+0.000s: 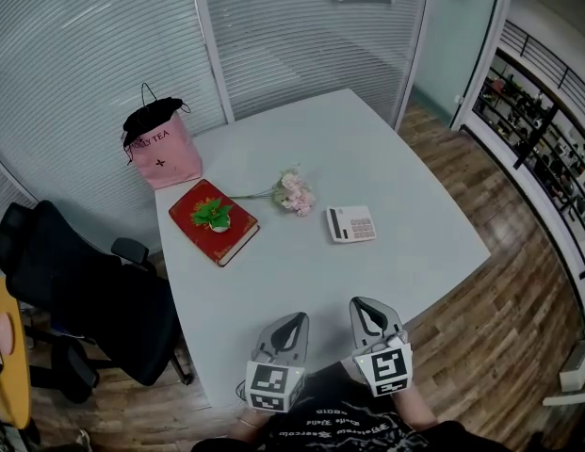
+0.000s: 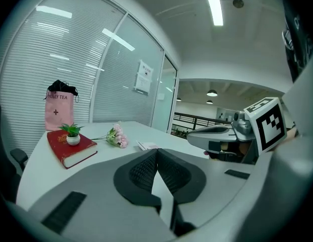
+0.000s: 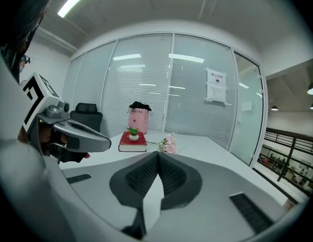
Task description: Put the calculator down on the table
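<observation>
Calculator (image 1: 351,223) lay flat on bench (image 1: 396,149), just R of pink flowers (image 1: 296,194). L claw (image 1: 294,320) & R claw (image 1: 365,304) both closed tight, empty, at near edge, well apart from it.

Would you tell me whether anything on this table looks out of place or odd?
Nothing spilled or broken. Only oddities: the pink flowers lie flat on the table, and a small potted plant stands on the red book.
</observation>
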A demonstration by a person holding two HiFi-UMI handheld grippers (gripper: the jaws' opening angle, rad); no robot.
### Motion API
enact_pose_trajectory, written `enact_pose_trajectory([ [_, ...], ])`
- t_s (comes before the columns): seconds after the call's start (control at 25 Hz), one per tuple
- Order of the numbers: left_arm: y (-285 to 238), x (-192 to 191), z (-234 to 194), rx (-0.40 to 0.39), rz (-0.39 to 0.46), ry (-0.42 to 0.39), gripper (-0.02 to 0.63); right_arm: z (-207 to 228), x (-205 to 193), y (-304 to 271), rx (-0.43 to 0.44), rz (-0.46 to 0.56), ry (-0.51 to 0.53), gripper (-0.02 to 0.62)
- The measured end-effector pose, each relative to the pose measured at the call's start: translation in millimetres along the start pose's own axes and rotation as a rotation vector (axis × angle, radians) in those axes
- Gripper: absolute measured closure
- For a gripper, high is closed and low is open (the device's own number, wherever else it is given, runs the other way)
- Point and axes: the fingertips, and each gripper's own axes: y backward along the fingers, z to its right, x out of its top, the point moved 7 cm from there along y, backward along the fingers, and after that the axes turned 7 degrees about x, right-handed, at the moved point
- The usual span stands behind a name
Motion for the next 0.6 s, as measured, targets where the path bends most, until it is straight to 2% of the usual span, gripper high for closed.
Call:
enact_pose_trajectory([
  [0.2, -2.6, 2.5, -1.1, -0.009, 0.016, 0.0, 0.586, 3.5, -2.8, -7.0, -0.002, 0.015, 0.049, 0.588],
  [0.6, -6.2, 0.8, -1.9, -0.002, 0.011, -0.001, 0.586, 2.0, -2.8, -11.6, -0.003, -0.003, 0.071, 0.588],
])
